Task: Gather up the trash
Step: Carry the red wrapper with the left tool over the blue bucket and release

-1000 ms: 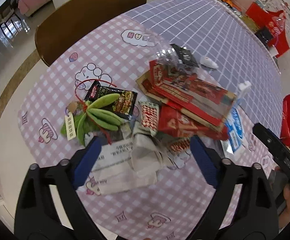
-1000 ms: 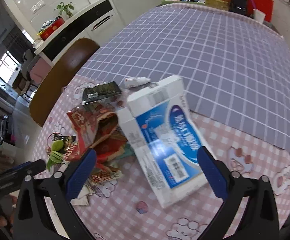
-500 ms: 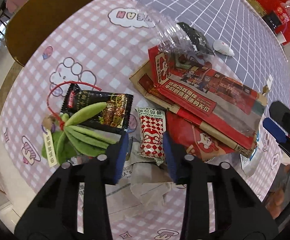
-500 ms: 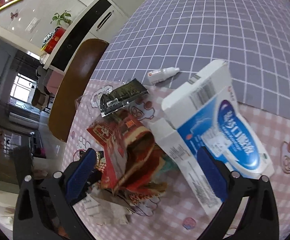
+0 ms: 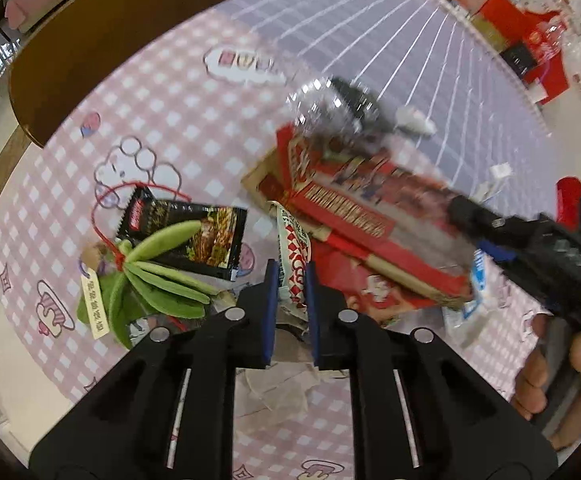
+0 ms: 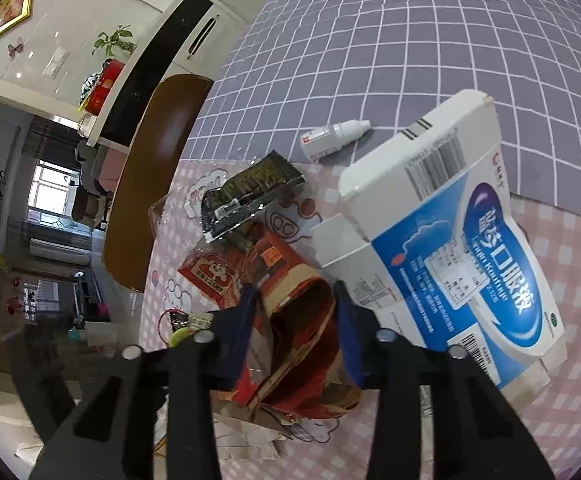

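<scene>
On the pink checked tablecloth [image 5: 162,128], at the left of the left wrist view, a green plush toy [image 5: 146,280] with a paper tag lies partly over a black snack packet [image 5: 198,236], a red cord looping above them. Just right of these, the left gripper [image 5: 291,280] has its blue pads closed tight on a small red-and-white patterned sachet [image 5: 292,248], which stands up between them above crumpled paper [image 5: 278,384]. Further right a stack of red paper bags [image 5: 366,216] slopes across the pile, with clear crinkled plastic [image 5: 322,108] and a white dropper bottle [image 5: 412,118] beyond it, blurred. At the far right the person's right hand [image 5: 550,376] holds the other tool. In the right wrist view, a brown chair back [image 6: 146,184] stands at the left by the table edge; then comes a dark foil wrapper [image 6: 246,196] lying on the cloth, the dropper bottle [image 6: 332,136] on the purple grid cloth [image 6: 410,40], and the right gripper [image 6: 294,304], its fingers partly closed around the open mouth of a red paper bag [image 6: 298,344], though whether they pinch it I cannot tell. A large blue-and-white medicine box [image 6: 450,240] lies just right of it.
</scene>
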`<state>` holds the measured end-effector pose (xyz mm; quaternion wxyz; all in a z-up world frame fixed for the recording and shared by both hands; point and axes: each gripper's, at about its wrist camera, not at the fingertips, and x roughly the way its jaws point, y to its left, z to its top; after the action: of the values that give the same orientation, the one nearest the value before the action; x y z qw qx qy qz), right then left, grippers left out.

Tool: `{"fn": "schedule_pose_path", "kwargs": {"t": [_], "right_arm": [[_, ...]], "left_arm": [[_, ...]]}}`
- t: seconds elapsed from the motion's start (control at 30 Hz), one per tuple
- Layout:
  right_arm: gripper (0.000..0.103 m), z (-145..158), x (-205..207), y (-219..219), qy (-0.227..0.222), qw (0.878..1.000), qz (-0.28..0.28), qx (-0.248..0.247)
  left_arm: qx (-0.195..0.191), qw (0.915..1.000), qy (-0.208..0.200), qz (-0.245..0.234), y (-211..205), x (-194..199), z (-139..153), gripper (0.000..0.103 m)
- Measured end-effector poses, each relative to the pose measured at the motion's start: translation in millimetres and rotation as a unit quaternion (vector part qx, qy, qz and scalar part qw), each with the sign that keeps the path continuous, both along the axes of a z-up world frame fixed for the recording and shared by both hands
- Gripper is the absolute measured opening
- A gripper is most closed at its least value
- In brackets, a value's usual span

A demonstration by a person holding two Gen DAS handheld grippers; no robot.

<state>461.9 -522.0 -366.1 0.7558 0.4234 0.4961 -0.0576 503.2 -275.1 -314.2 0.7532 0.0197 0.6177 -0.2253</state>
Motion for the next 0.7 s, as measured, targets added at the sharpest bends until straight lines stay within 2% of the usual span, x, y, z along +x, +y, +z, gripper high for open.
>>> {"fn": "schedule_pose_path", "kwargs": {"t": [0.1,0.17,0.23,0.3,0.43,0.7], "right_arm": [[0.039,-9,3,2,0.016,1.0,-0.001,0.025],[0.035,-14,5,4,0.02,0.999,-0.003,0.041],[0.025,-1,2,8,0.0,1.0,0.0,0.017],[0.019,17,1,13,-0.024,1.0,0.008,-0.003],[0.016,54,0,26,-0.059,0.997,0.031,-0.031],[0.015,121,-27,52,-0.123,0.991,0.05,-0.031]], "left_arm": [[-0.016,0.9998,-0.009,0.007,7,-2,15,0.013],[-0.019,0.9997,-0.017,0.008,12,-3,25,0.013],[-0.025,0.9993,-0.026,0.013,17,-7,36,0.013],[-0.033,0.9987,-0.032,0.019,27,-8,46,0.013],[-0.053,0.9969,-0.048,0.032,44,-15,68,0.013],[-0.086,0.9915,-0.08,0.057,99,-43,109,0.013]]}}
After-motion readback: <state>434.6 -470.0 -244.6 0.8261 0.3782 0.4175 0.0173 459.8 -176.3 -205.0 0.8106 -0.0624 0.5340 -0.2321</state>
